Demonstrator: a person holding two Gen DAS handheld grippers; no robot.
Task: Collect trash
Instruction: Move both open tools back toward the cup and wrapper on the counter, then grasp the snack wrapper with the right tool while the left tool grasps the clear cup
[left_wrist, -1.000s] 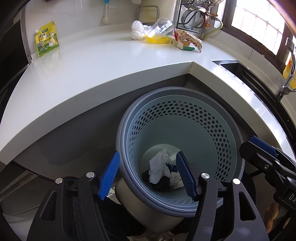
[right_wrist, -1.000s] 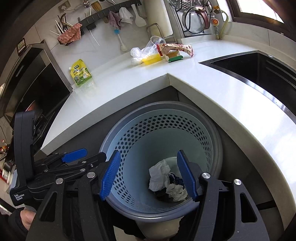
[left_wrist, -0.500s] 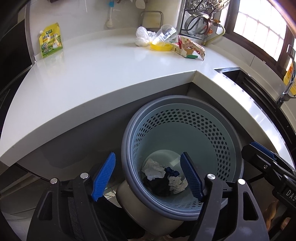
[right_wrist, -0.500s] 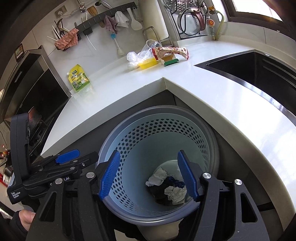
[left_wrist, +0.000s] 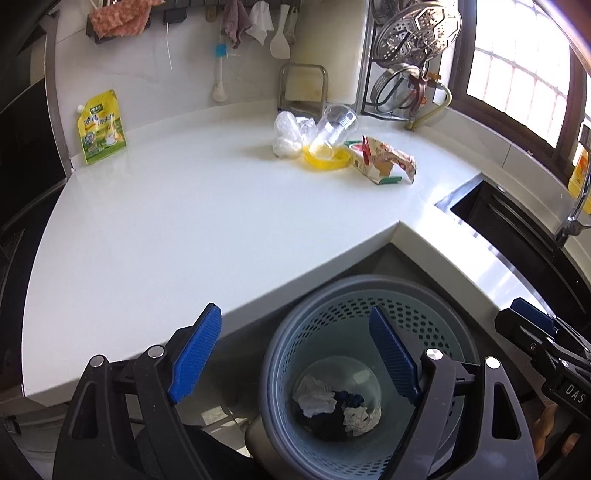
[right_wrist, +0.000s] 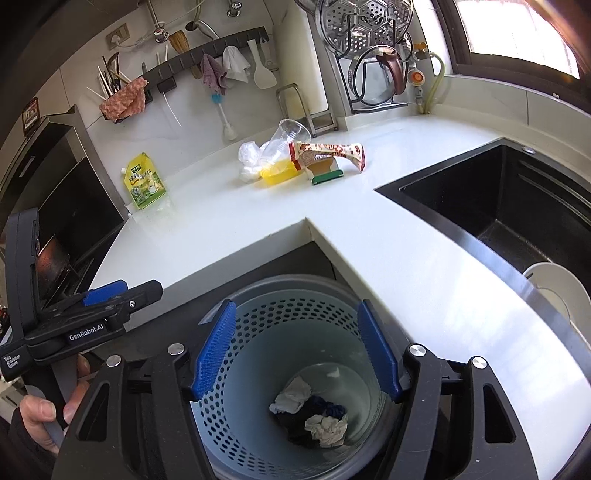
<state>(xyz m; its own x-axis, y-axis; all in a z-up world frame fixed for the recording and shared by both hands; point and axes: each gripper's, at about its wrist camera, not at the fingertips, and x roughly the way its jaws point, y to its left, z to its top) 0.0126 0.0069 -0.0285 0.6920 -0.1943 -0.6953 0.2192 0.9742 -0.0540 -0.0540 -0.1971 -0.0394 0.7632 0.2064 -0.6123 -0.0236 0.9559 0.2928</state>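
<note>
Both grippers, left gripper (left_wrist: 295, 360) and right gripper (right_wrist: 295, 352), have just opened wide, empty, lifting from the bin (left_wrist: 458, 332); crumpled paper (right_wrist: 291, 397) dropped inside. Remaining trash, plastic cup (left_wrist: 334, 127), waits far on the counter (left_wrist: 184, 221).

Right claw (right_wrist: 295, 347) gaping, empty, above perforated bin (right_wrist: 236, 424); crumpled trash (right_wrist: 310, 413) at bin bottom.

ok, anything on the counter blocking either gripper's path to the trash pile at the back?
Nothing visible. Bare countertop lies between the open left gripper, the open right gripper and the trash pile. The green pouch sits off to the left.
</note>
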